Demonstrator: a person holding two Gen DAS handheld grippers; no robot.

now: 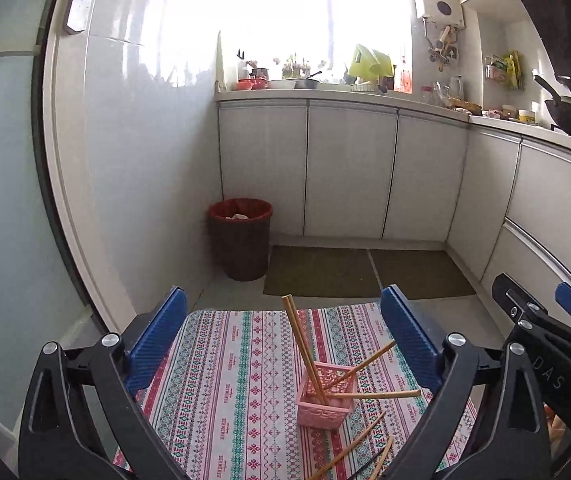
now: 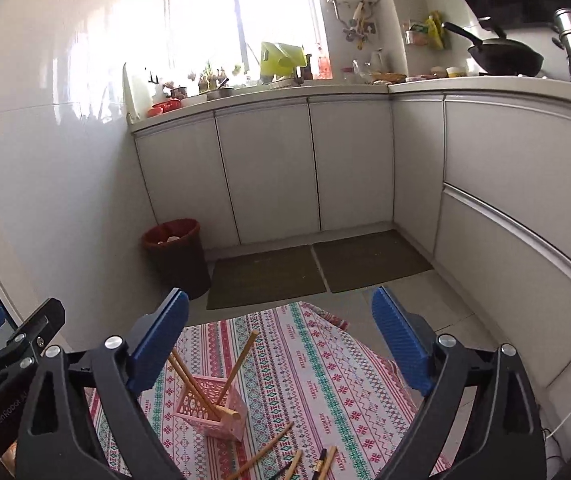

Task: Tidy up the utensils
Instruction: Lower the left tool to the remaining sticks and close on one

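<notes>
Both tools — left (image 1: 281, 340), right (image 2: 281, 340) — spread apart, empty; chopsticks (image 1: 305, 352) lean in pink basket (image 1: 325, 404).

The loose chopsticks (image 1: 359, 446) are cut off by the lower frame edge. The lower ends of the chopsticks standing in the pink basket (image 2: 215, 414) are hidden by its walls. Items in the bin (image 1: 240, 236) cannot be identified.

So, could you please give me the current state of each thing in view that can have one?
left gripper: open, holding nothing
right gripper: open, holding nothing
pink basket: upright on the patterned cloth, chopsticks leaning inside
loose chopsticks: flat on the cloth, not yet in the basket
bin: uncovered, with trash inside
</notes>
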